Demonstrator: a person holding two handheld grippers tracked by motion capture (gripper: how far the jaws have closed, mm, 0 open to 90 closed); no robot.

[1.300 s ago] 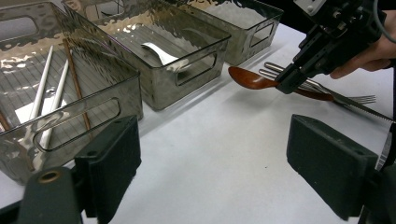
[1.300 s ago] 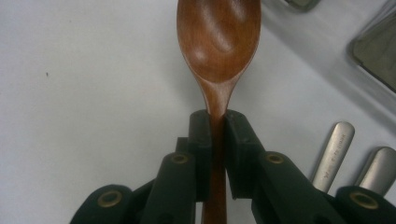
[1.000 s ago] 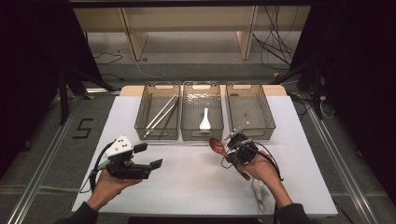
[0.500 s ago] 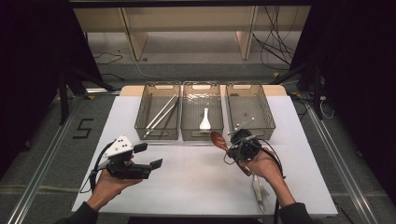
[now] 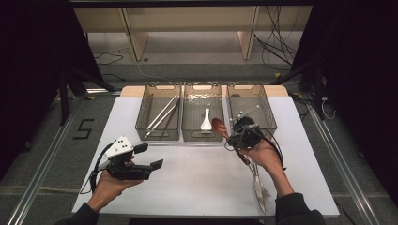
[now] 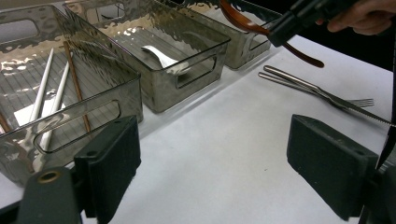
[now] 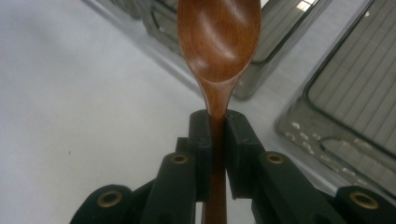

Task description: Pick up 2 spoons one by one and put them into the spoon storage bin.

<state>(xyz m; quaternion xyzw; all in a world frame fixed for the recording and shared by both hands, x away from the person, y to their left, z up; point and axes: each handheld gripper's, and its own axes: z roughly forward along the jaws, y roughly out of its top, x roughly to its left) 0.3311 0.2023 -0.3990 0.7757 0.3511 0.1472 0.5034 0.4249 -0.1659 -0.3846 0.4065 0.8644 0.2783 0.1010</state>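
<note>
Wooden spoon [image 5: 219,127] hangs over middle bin's [image 5: 202,137] near wall, fork [image 5: 259,183] behind

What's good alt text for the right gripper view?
The right gripper clamps the neck of a brown wooden spoon, bowl pointing away, above a white table. Clear bins lie beyond, at upper right.
</note>
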